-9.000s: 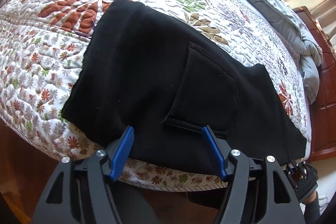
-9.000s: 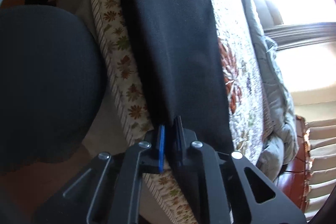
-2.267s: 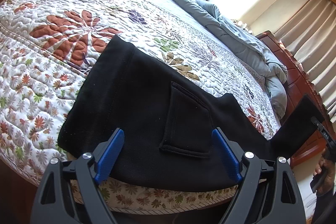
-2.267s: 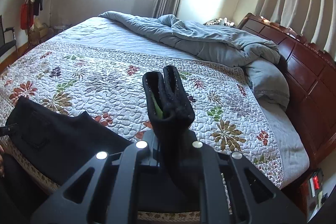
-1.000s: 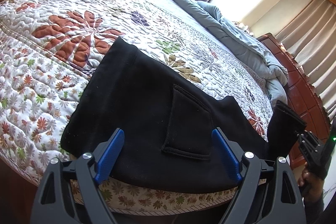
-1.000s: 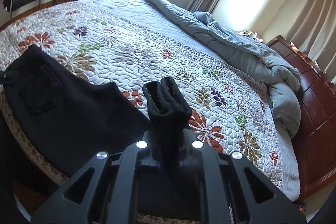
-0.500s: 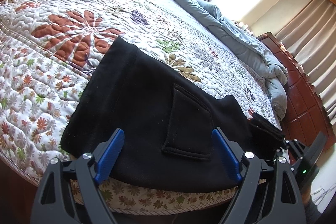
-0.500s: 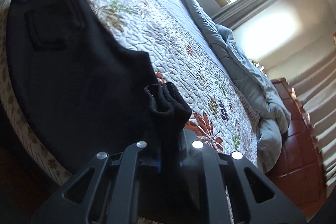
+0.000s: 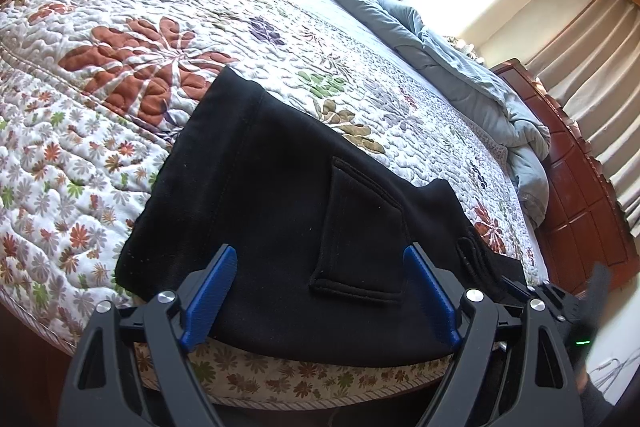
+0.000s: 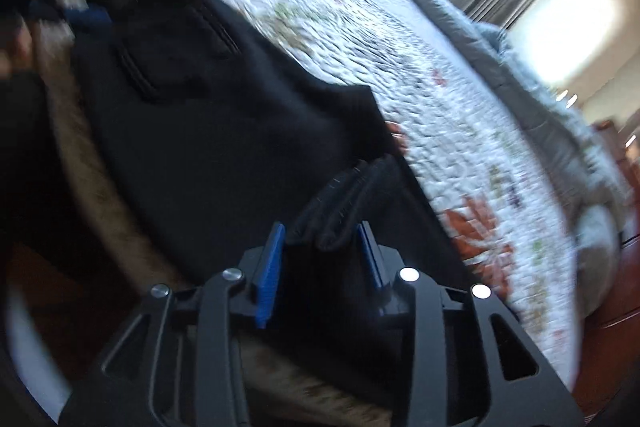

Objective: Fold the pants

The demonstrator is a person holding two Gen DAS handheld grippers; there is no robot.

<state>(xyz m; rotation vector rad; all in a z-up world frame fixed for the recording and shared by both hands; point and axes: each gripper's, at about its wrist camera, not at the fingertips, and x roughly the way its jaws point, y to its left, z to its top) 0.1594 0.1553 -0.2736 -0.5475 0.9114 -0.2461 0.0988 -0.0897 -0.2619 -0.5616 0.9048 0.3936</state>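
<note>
My left gripper hovers with jaws spread wide at the near edge of the black pants, which lie on the floral quilt, back pocket up. My right gripper has its jaws parted around the bunched leg cuffs, laid onto the pants' right part; this view is blurred. To do this well, I'd square the cuffs with the waistband and flatten the fold.
</note>
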